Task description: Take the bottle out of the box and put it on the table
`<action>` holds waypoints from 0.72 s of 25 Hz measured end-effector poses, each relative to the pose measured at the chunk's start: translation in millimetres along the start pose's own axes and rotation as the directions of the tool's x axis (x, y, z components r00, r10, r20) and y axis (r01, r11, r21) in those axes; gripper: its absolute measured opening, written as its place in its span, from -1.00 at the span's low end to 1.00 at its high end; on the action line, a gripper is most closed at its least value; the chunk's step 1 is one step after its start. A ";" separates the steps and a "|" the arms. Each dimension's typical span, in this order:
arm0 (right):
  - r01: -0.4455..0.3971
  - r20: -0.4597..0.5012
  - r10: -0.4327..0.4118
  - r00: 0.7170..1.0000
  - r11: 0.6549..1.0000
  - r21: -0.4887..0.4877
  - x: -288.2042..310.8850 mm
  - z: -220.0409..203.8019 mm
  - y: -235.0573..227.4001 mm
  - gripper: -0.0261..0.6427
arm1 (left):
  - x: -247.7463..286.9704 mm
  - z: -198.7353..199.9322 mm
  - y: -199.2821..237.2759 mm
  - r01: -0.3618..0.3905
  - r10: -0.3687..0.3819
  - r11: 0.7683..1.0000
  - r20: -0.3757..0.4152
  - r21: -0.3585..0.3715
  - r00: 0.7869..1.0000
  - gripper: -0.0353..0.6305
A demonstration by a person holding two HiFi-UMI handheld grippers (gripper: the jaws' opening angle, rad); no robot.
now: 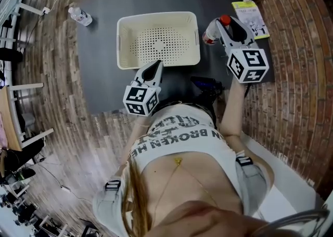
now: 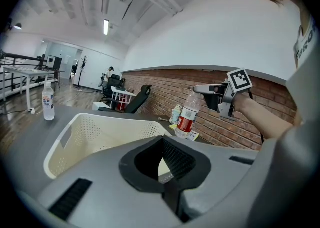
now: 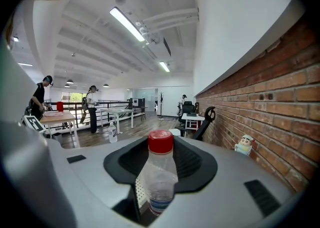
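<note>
A small clear plastic water bottle (image 1: 80, 16) stood at ten o'clock on the dark grey table (image 1: 104, 80), well apart from the cream perforated plastic box (image 1: 120, 49). At the box's six o'clock the left gripper (image 1: 154, 66) hovered, jaws together and empty. At its three o'clock, outside the rim, the right gripper (image 1: 219, 27) was clamped on the red-capped, red-labelled clear plastic bottle (image 1: 210, 37), near a yellow-green booklet (image 1: 250, 17).

1. A red brick wall (image 3: 260, 87) runs down one side, white above.
2. Wood-plank floor (image 1: 62, 127) (brown, mixed tones) surrounds the dark grey table (image 1: 104, 75).
3. Long strip lights (image 3: 132, 24) glow on the white ceiling (image 3: 90, 42).
4. Far off: white desks (image 3: 192, 118), a black office chair (image 2: 139, 98), a railing (image 3: 120, 107).
</note>
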State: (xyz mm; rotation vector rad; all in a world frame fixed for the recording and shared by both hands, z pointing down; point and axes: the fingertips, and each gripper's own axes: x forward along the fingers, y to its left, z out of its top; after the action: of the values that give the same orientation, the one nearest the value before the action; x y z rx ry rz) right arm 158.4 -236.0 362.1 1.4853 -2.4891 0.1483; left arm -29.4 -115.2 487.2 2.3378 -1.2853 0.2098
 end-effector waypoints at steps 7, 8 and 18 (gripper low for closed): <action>0.013 -0.003 -0.013 1.000 1.000 0.005 -10.3 -8.2 -22.0 -0.47 | 12.1 -2.7 -14.1 -0.003 0.003 1.000 0.003 0.000 1.000 -0.88; 0.010 -0.004 -0.010 1.000 1.000 0.005 -11.1 -9.1 -23.9 -0.47 | 13.5 -2.9 -16.4 -0.003 0.003 1.000 0.003 0.000 1.000 -0.88; -0.012 -0.016 0.012 1.000 1.000 0.006 -13.9 -18.3 -41.0 -0.47 | 24.4 -7.5 -33.6 -0.014 0.014 1.000 -0.005 0.001 1.000 -0.88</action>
State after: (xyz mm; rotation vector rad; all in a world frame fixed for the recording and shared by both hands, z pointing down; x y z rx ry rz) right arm 203.5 -240.0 374.8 1.4657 -2.4870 0.1688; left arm 12.6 -114.9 491.5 2.3287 -1.2993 0.2211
